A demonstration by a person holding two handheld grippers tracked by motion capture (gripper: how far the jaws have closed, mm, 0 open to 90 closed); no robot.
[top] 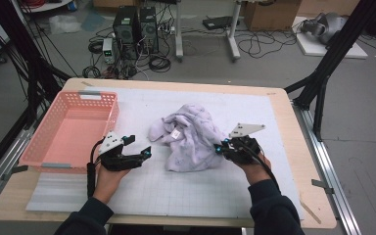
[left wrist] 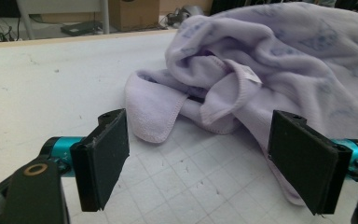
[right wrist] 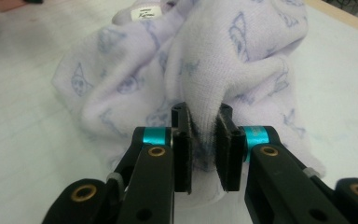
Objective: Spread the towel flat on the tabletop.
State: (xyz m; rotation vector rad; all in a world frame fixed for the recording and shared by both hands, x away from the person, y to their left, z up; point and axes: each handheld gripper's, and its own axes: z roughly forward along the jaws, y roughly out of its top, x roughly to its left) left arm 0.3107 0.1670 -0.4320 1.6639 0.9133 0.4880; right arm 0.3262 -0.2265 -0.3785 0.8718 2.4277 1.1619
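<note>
A crumpled lilac towel [top: 191, 136] with a faint printed pattern and a white label lies in the middle of the white mat. My right gripper [top: 221, 148] is at the towel's right edge, and in the right gripper view its pads pinch a fold of the towel [right wrist: 205, 93] between them [right wrist: 206, 149]. To the left of the towel my left gripper [top: 138, 146] hovers over the mat with its jaws wide apart. In the left gripper view nothing sits between its pads [left wrist: 200, 163], and the towel [left wrist: 261, 70] lies just ahead.
A pink plastic basket [top: 54, 147] stands at the table's left side, beside my left hand. The white gridded mat [top: 186, 196] covers most of the wooden table. Cables, computer cases and stands are on the floor beyond the far edge.
</note>
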